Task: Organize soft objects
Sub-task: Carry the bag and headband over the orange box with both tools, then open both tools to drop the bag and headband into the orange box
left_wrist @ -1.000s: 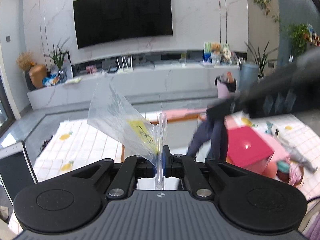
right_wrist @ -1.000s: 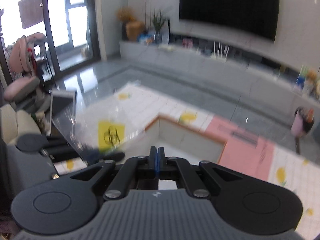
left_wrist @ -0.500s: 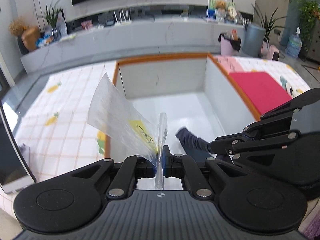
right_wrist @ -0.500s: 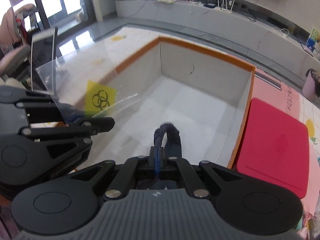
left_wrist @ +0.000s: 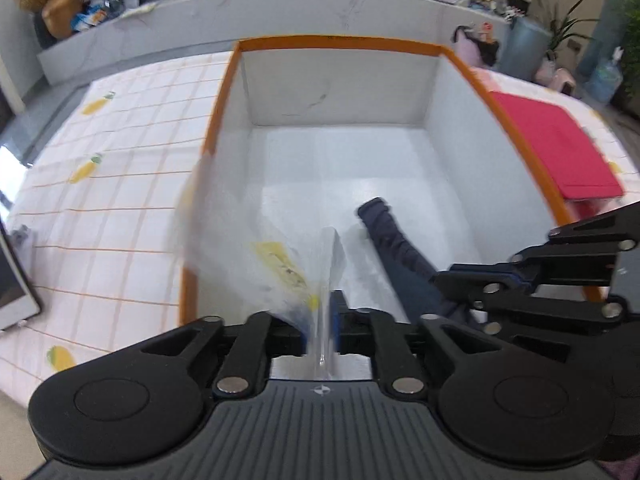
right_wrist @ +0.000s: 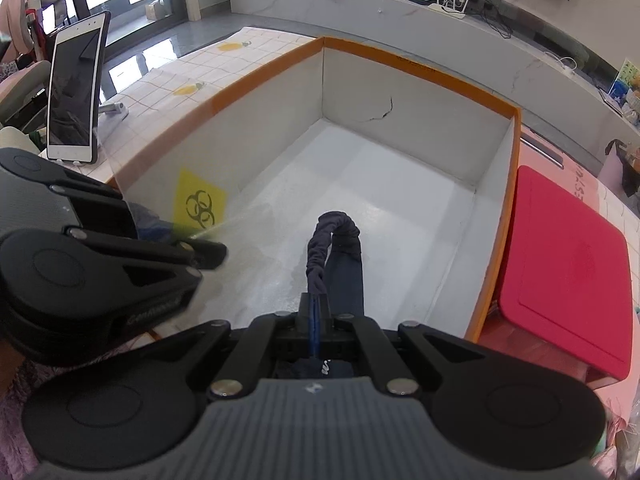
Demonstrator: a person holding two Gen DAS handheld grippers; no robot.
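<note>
Left hand-held gripper [left_wrist: 322, 320]: jaws just been opening, clear bag [left_wrist: 256, 248] between them, pads no longer pressing. Right hand-held gripper [right_wrist: 315, 312]: clenched on dark sock [right_wrist: 340, 256], sock draped onto white box [right_wrist: 416, 92] floor, 6 o'clock end.

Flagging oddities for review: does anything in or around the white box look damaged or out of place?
Yes: the box's far wall has a dark crack. A clear bag bearing a yellow biohazard label seems odd among soft objects.

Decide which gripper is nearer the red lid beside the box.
Right. The right gripper hangs inside the box toward the red lid; the left gripper is farther over, toward the opposite wall.
</note>
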